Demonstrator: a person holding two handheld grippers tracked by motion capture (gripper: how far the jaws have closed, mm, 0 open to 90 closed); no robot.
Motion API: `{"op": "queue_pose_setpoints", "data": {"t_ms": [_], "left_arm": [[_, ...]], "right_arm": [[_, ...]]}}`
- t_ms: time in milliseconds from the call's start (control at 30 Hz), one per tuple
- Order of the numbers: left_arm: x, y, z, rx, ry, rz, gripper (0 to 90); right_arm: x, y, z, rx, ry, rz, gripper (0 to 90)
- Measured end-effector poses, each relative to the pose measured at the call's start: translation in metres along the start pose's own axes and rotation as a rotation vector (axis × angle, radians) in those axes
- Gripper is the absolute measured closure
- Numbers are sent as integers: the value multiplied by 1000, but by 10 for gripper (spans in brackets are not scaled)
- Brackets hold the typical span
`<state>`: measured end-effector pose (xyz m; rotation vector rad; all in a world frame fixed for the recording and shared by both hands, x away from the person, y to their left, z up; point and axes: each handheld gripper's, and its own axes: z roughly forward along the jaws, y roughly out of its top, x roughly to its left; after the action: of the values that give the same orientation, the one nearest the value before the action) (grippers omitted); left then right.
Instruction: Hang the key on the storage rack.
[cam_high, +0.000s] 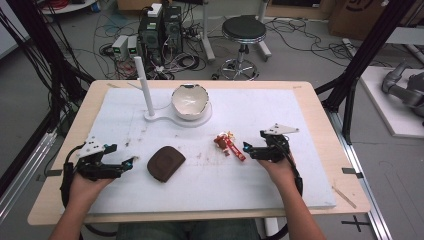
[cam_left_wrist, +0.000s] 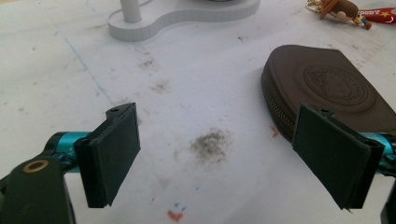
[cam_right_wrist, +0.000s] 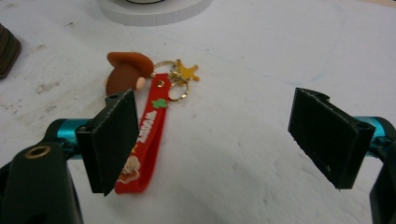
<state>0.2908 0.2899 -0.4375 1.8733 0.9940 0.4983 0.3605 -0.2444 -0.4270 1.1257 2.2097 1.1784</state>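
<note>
A brown zip pouch (cam_high: 165, 163) lies on the white mat, left of centre. My left gripper (cam_high: 128, 163) sits just to its left, open, and in the left gripper view the pouch (cam_left_wrist: 327, 86) lies beyond the right jaw. A keychain (cam_high: 229, 143) with a red strap and a small brown-hatted figure rests right of centre. My right gripper (cam_high: 248, 149) is open at the strap's right end. In the right gripper view the keychain (cam_right_wrist: 150, 122) lies by the left jaw, partly behind it, with a gold star charm (cam_right_wrist: 187, 71) and ring. Neither gripper holds anything.
A white stand (cam_high: 176, 117) with an upright post (cam_high: 144, 85) holds a cream bowl (cam_high: 190, 101) at the back of the mat. The white mat (cam_high: 260, 185) covers most of the wooden table (cam_high: 345, 200). A stool and cables are on the floor beyond.
</note>
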Motion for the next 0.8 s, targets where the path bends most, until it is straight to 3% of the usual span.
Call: {"op": "queue_pose_setpoints", "data": {"t_ms": [167,267,467,633,800], "left_arm": [[2,-6,-10,-1,15,-8,151],[3,-9,-16,-5,31,-13,151],[5,-16,-28,-6,55,-24,151],[7,-18,-32,-4,61,-28,151],[7,-18,-31,2,63,-29,151]], "right_arm": [[15,11,14,26,21,-34,165],[31,17,32,46,54,-72,165],[51,24,56,94,88,-121,165],[56,24,67,143,90,-146,168],[56,22,70,183,95,-150,229]]}}
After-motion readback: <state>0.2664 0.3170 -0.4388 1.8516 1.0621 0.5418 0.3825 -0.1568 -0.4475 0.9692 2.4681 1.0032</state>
